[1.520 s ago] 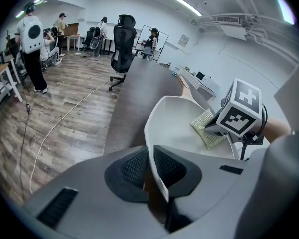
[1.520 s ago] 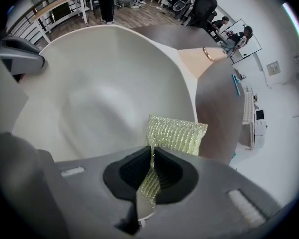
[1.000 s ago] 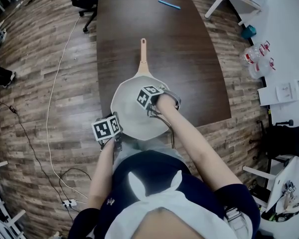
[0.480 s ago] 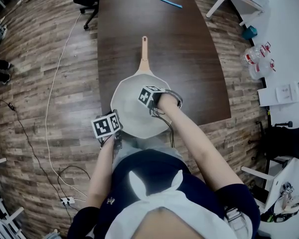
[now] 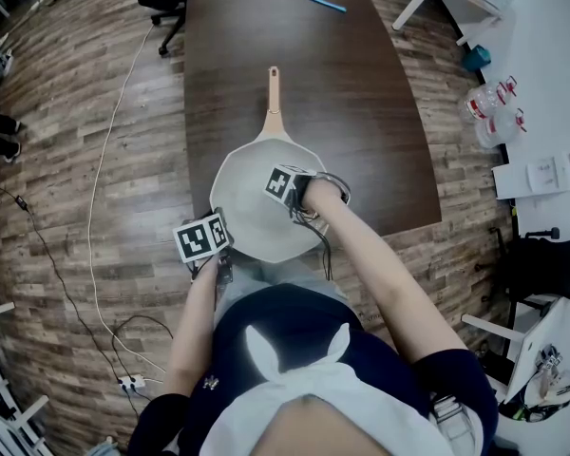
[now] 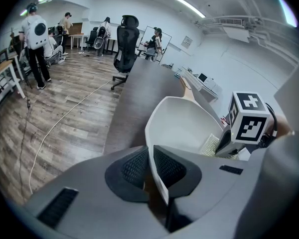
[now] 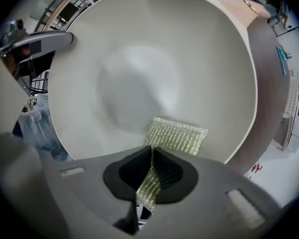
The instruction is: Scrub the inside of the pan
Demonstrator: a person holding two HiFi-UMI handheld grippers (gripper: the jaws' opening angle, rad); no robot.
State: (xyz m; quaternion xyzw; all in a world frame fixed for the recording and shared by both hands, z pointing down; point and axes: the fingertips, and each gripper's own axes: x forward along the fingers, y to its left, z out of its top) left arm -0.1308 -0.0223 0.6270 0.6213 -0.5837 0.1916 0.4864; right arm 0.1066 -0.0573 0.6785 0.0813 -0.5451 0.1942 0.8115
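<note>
Table (image 5: 380,112) dark, pan (image 5: 242,183) near front edge, rigid, smooth white, likely slippery; best held at rim. Left gripper (image 6: 150,166) clamped on near rim. Right gripper (image 7: 152,171) pinching soft mesh scrub pad (image 7: 177,136), pressed inside pan.

The pan (image 5: 242,193) sits at the near edge of the table (image 5: 361,93), with its handle (image 5: 274,98) pointing away from the person. The left gripper (image 6: 150,166) is at the near-left rim — rim between its jaws. The right gripper (image 7: 152,171) is inside the pan, right of centre — the scrub pad (image 7: 177,136) lies against the pan's wall.
</note>
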